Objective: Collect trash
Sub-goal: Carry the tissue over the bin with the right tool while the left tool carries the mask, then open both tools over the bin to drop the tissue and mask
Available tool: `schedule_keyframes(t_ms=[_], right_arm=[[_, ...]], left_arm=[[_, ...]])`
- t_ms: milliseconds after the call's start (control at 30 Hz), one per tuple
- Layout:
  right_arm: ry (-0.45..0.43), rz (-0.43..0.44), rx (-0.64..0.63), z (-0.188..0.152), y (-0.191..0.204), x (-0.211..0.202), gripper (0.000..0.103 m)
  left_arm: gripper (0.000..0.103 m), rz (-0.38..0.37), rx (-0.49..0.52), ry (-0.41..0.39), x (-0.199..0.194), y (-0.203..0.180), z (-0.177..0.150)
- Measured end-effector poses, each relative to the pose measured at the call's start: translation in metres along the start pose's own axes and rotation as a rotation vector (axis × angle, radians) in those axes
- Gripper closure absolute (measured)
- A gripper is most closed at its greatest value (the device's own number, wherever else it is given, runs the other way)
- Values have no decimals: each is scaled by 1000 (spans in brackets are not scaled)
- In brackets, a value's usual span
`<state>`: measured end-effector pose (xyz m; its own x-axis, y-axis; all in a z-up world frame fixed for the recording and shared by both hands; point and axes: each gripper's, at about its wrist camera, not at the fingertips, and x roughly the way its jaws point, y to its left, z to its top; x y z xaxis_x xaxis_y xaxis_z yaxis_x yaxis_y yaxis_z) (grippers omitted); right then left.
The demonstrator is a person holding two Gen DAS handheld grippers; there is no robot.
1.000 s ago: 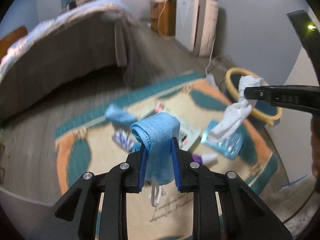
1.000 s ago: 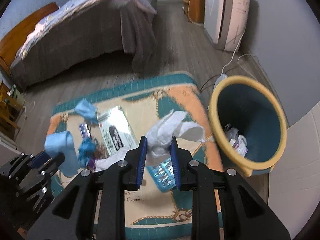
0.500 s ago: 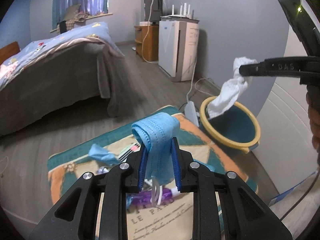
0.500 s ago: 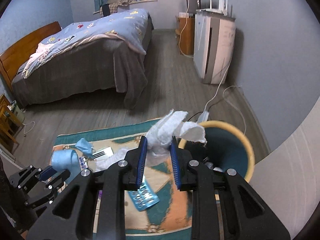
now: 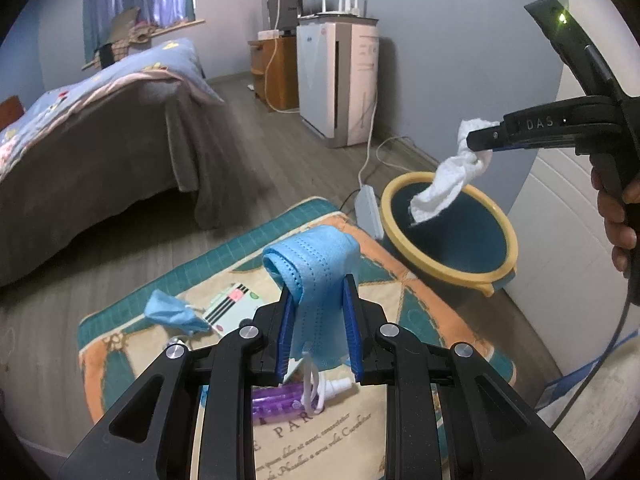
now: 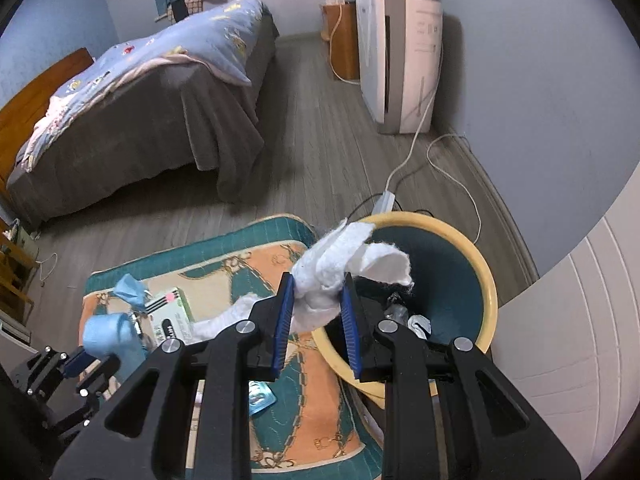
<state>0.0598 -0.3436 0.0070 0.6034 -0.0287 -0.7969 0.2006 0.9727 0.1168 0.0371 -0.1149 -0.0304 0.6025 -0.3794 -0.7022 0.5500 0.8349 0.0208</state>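
Observation:
My left gripper (image 5: pixel 317 294) is shut on a blue face mask (image 5: pixel 316 276) and holds it above the rug. It also shows at the lower left of the right wrist view (image 6: pixel 86 354). My right gripper (image 6: pixel 317 300) is shut on a crumpled white tissue (image 6: pixel 340 268), held over the near rim of a teal bin with a yellow rim (image 6: pixel 486 276). In the left wrist view the tissue (image 5: pixel 448 178) hangs above the bin (image 5: pixel 500 276). The bin holds some trash at its bottom.
A patterned rug (image 5: pixel 120 360) carries a crumpled blue mask (image 5: pixel 172 312), a printed card (image 5: pixel 236 306), a purple spray bottle (image 5: pixel 280 402) and a blister pack (image 6: pixel 260 396). A bed (image 6: pixel 132 120), a white appliance (image 6: pixel 396 64) with a trailing cable, and a power strip (image 5: pixel 370 212) lie beyond.
Both grippers have risen and moved toward the bin. The tissue, earlier over the rug, now hangs over the bin's opening. The mask stays gripped.

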Motion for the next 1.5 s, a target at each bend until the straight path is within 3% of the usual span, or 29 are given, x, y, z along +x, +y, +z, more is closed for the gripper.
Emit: schedule_keyframes(t_ms=[467,1033,1300,1500], right_arm=[[50,-51,-3,-1,-34,29,80],[78,-132,152,-3,-111,51,80],[78,-203,197,-5,-126,57,80],[30,-214,205,-1,-124,48,78]], left_arm=[[79,-15,-5,50,26,-17,2],[79,-130,56,36,61,-86,55],[79,-158,76,86,98,-106,70],[78,-156,73,38,110,-110,87]])
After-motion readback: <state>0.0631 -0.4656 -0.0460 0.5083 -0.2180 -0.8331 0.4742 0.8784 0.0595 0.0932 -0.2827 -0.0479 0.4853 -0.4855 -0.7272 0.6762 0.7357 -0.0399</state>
